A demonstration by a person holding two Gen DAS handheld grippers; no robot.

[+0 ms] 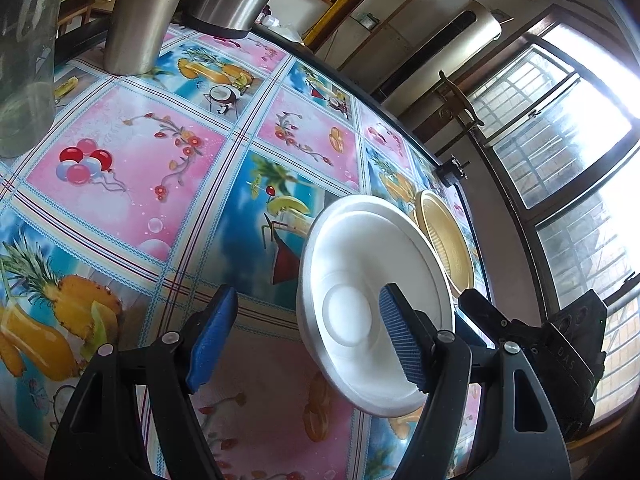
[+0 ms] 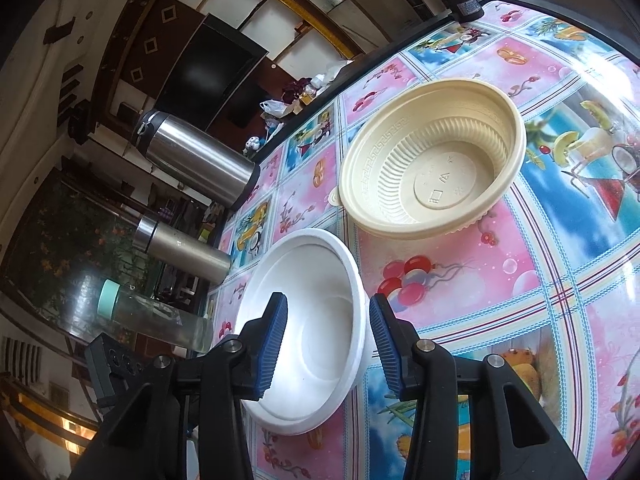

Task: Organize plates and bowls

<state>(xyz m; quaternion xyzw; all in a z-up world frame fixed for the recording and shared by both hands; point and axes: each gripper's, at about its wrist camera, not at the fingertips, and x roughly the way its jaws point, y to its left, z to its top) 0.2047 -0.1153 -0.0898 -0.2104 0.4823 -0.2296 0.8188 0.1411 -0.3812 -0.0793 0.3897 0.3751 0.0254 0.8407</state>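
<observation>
Left wrist view: the left gripper (image 1: 308,336) has its jaws spread wide; one jaw is over the inside of the white bowl (image 1: 360,280), the other off to its side; the cream bowl (image 1: 448,236) sits just behind the white bowl on the counter (image 1: 132,168).

Right wrist view: the right gripper (image 2: 328,340) jaws are spread around the white bowl's (image 2: 312,280) near rim, not pinching; the cream bowl (image 2: 432,168) is just beyond the white bowl.

From the right wrist view, open tablecloth (image 2: 560,300) lies at three o'clock. The white bowl (image 2: 304,332) fills the way between the spread fingers; the cream bowl (image 2: 436,168) blocks twelve. Two steel flasks (image 2: 196,160) and a glass bottle (image 2: 160,320) crowd nine o'clock.
</observation>
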